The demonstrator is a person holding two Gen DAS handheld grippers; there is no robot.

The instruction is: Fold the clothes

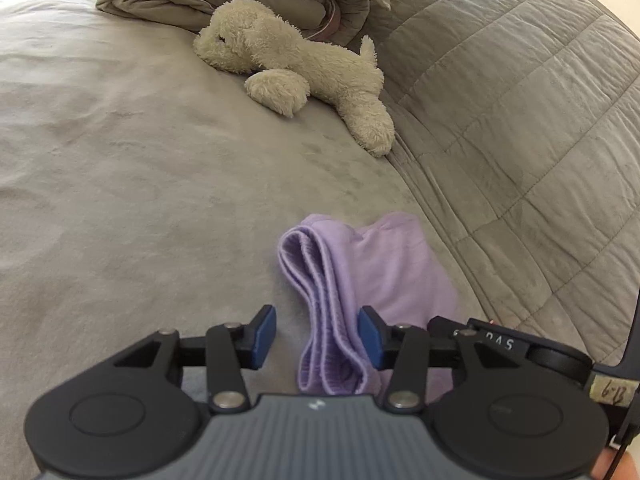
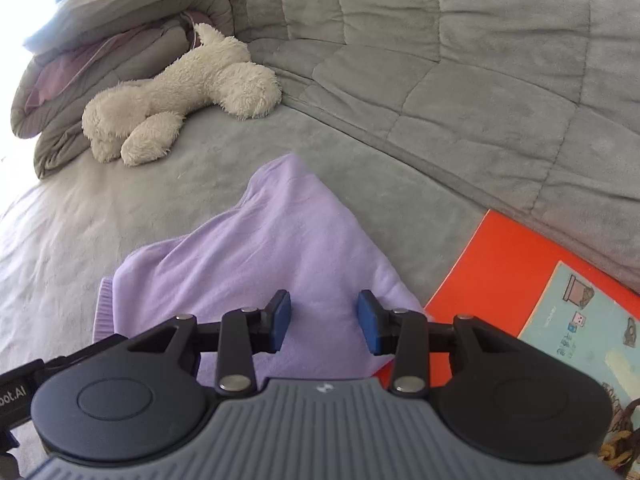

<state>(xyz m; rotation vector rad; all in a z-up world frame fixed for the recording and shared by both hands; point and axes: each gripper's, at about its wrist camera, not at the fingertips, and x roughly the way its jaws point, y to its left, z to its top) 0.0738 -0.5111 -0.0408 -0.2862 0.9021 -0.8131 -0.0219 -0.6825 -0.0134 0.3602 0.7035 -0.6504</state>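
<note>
**Both claws open over a lilac garment on the bed**

Left wrist view: the left claw [image 1: 317,334] stands wide, holding nothing, its blue pads on either side of the ribbed hem of the lilac garment [image 1: 372,272]. The garment lies bunched on the grey bed [image 1: 120,184], nearer the camera than the plush dog [image 1: 296,68].

Right wrist view: the right claw [image 2: 325,322] is likewise wide and empty, poised over the garment [image 2: 272,236]. Right of the garment lies an orange book [image 2: 508,264], its corner under the cloth's edge. Beyond the garment, the plush dog [image 2: 180,96] rests against folded bedding [image 2: 100,40].
</note>
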